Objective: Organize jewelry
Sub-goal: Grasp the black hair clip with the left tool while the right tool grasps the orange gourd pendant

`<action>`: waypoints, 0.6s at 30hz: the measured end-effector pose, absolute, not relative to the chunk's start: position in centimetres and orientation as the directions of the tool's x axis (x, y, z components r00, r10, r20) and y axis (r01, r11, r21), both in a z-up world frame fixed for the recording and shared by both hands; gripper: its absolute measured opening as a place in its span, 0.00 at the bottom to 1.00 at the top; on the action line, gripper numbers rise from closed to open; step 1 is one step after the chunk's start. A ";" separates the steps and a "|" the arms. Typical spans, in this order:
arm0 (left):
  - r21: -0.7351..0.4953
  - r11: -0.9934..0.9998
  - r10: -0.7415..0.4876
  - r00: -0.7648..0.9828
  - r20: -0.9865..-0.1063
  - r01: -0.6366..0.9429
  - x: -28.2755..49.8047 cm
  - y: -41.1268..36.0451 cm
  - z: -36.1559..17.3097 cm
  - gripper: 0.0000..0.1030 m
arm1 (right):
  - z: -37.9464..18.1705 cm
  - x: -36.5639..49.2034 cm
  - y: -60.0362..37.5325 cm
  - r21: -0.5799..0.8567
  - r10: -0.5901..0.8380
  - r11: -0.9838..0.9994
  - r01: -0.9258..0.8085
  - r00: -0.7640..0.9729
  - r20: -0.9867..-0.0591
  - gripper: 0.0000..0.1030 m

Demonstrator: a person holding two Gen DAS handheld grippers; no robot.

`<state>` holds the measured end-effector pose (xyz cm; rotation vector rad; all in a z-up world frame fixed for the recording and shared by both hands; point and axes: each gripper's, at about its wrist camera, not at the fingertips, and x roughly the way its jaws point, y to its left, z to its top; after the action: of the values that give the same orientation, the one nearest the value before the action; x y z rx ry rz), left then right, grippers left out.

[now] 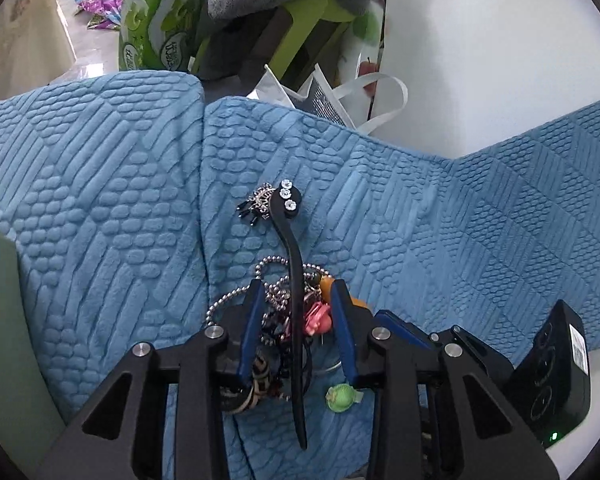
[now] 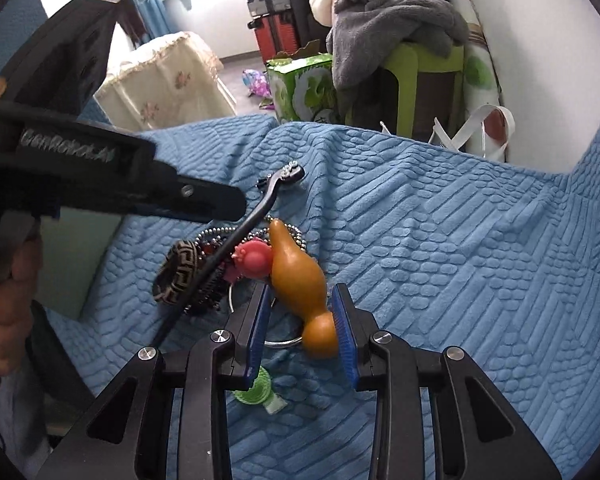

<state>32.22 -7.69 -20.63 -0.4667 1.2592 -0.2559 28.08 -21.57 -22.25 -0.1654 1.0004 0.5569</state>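
2 handheld grippers are hovering over a jewelry pile [image 1: 288, 320] lying on a blue quilted cover [image 1: 420, 220]. The left gripper [image 1: 298, 292] is standing with fingers apart astride a black hair stick [image 1: 296, 280], whose flowered tip is pointing to 12 o'clock. The right gripper [image 2: 302, 300], jaws apart, is flanking an orange gourd pendant [image 2: 296, 276], pads not visibly pressing. A green charm [image 2: 256, 392] is lying at 6 o'clock.

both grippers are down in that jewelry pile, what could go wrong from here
1. The black hair stick lies across the ball chain between the left gripper fingers; lifting may drag the tangle.
2. The gourd pendant touches only one finger of the right gripper; closing may push it sideways.
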 end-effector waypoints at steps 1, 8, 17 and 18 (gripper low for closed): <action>-0.469 0.881 -0.432 0.292 -0.853 -0.068 32.5 -7.9 -20.8 0.32 | -22.3 28.0 -21.6 0.113 0.364 0.848 -0.518 0.415 -0.834 0.29; -0.426 0.902 -0.394 0.271 -0.878 -0.073 33.8 -8.3 -21.9 0.26 | -22.6 28.2 -21.9 0.128 0.374 0.847 -0.516 0.406 -0.834 0.28; -0.418 0.905 -0.387 0.258 -0.885 -0.079 34.6 -8.7 -23.0 0.09 | -23.1 28.7 -21.9 0.159 0.387 0.847 -0.507 0.382 -0.839 0.26; -0.408 0.910 -0.379 0.253 -0.890 -0.072 34.6 -8.9 -23.2 0.08 | -23.2 28.7 -21.9 0.162 0.387 0.848 -0.504 0.382 -0.839 0.26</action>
<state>34.63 -8.93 -23.17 -0.4056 1.3083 -0.2162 28.66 -21.94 -23.16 -0.1281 1.0331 0.5704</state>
